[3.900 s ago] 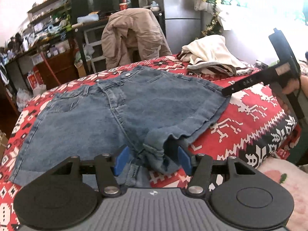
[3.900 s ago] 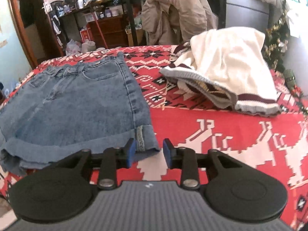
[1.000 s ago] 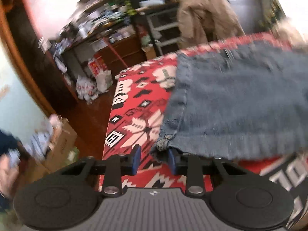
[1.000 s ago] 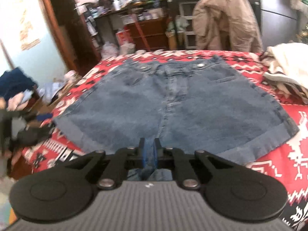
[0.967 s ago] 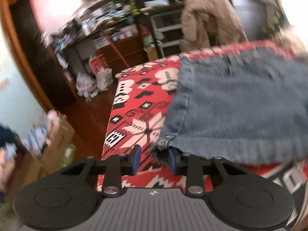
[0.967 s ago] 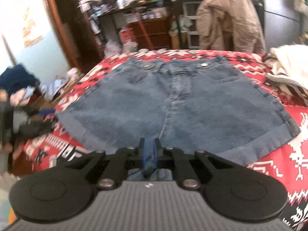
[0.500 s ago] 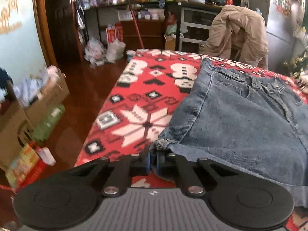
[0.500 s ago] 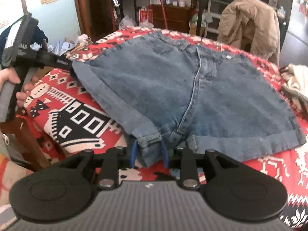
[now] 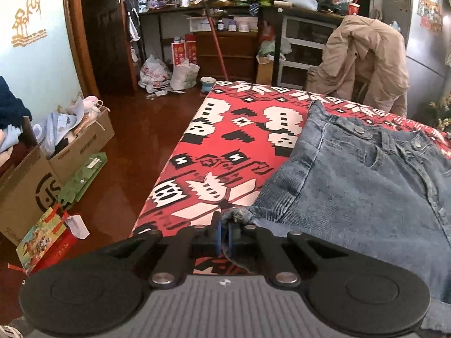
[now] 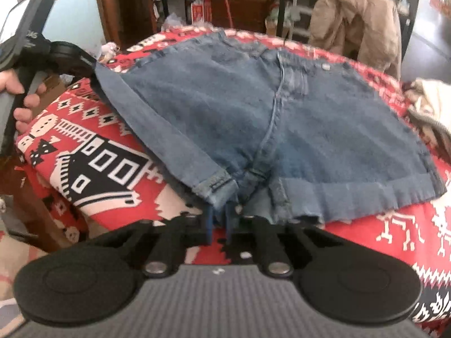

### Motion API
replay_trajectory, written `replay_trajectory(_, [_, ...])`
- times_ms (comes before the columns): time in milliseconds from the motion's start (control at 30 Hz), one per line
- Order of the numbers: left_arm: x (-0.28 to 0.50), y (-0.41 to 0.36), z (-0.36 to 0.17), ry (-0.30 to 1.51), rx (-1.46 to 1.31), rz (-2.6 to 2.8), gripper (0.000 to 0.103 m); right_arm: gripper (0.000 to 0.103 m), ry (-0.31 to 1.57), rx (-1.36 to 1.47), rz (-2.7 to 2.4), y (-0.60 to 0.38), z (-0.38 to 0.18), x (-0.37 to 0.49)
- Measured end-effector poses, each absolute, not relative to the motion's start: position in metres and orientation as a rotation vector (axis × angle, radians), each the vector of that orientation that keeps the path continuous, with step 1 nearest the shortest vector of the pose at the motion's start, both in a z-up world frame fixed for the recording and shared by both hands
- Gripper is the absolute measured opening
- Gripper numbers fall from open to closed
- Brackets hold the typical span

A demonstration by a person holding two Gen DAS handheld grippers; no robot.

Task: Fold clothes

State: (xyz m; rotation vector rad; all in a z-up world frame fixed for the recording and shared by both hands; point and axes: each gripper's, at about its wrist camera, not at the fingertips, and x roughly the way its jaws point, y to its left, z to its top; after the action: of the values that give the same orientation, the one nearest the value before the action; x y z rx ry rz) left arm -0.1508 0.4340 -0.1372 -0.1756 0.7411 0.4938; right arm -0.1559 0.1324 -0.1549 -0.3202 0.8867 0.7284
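Observation:
Blue denim shorts [image 9: 366, 197] lie flat on a bed covered by a red patterned blanket [image 9: 225, 140], waistband away from me. My left gripper [image 9: 224, 238] is shut on the outer corner of one leg hem, at the bed's side edge. In the right wrist view the left gripper [image 10: 93, 69] and the hand holding it show at the upper left, lifting that corner of the shorts [image 10: 282, 118]. My right gripper [image 10: 218, 222] is closing its jaws on the inner end of the same cuffed leg hem, by the crotch, with denim pinched between the pads.
A beige jacket [image 9: 363, 64] hangs over a chair past the bed's far end. A white knitted garment [image 10: 431, 101] lies on the blanket to the right of the shorts. Cardboard boxes [image 9: 42, 174] and bags stand on the wooden floor left of the bed.
The left gripper closed on the hem corner and rolled level. The right gripper opened, dropped to the leg's inner hem and closed on it.

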Motion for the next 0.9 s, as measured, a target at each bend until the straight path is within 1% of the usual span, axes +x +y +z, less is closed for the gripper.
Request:
replay_trajectory(100, [-0.160, 0.431, -0.134, 0.741, -0.145, 0.472, 0.005, 0.005, 0.908, -0.291, 0.749, 0.117, -0.144, -0.154])
replay_trajectory(167, [-0.161, 0.430, -0.144, 0.766, -0.114, 0.467, 0.005, 0.005, 0.907, -0.291, 0.767, 0.112, -0.138, -0.158])
replay_trajectory(233, [-0.161, 0.431, -0.155, 0.797, -0.099, 0.462, 0.006, 0.005, 0.911, -0.307, 0.779, 0.112, -0.139, -0.161])
replay_trajectory(333, [-0.161, 0.421, -0.158, 0.795, -0.018, 0.457, 0.007, 0.005, 0.935, -0.346, 0.783, 0.117, -0.146, -0.162])
replay_trajectory(367, [-0.162, 0.419, -0.158, 0.800, 0.015, 0.448, 0.011, 0.006, 0.941, -0.351, 0.786, 0.117, -0.147, -0.163])
replay_trajectory(433, [-0.164, 0.415, -0.158, 0.808, 0.078, 0.430, 0.016, 0.006, 0.950, -0.355, 0.788, 0.114, -0.145, -0.165])
replay_trajectory(467, [-0.166, 0.415, -0.156, 0.811, 0.085, 0.424, 0.019, 0.002, 0.959, -0.356, 0.782, 0.111, -0.144, -0.165])
replay_trajectory(600, [-0.177, 0.422, -0.150, 0.813, 0.077, 0.399, 0.023, 0.001, 0.966, -0.316, 0.785, 0.097, -0.137, -0.163])
replay_trajectory(667, [-0.183, 0.423, -0.147, 0.806, 0.087, 0.400, 0.029, 0.002, 0.944, -0.284, 0.801, 0.092, -0.129, -0.161])
replay_trajectory(900, [-0.200, 0.434, -0.124, 0.767, 0.060, 0.444, 0.029, 0.004, 0.823, -0.225, 0.853, 0.103, -0.107, -0.148])
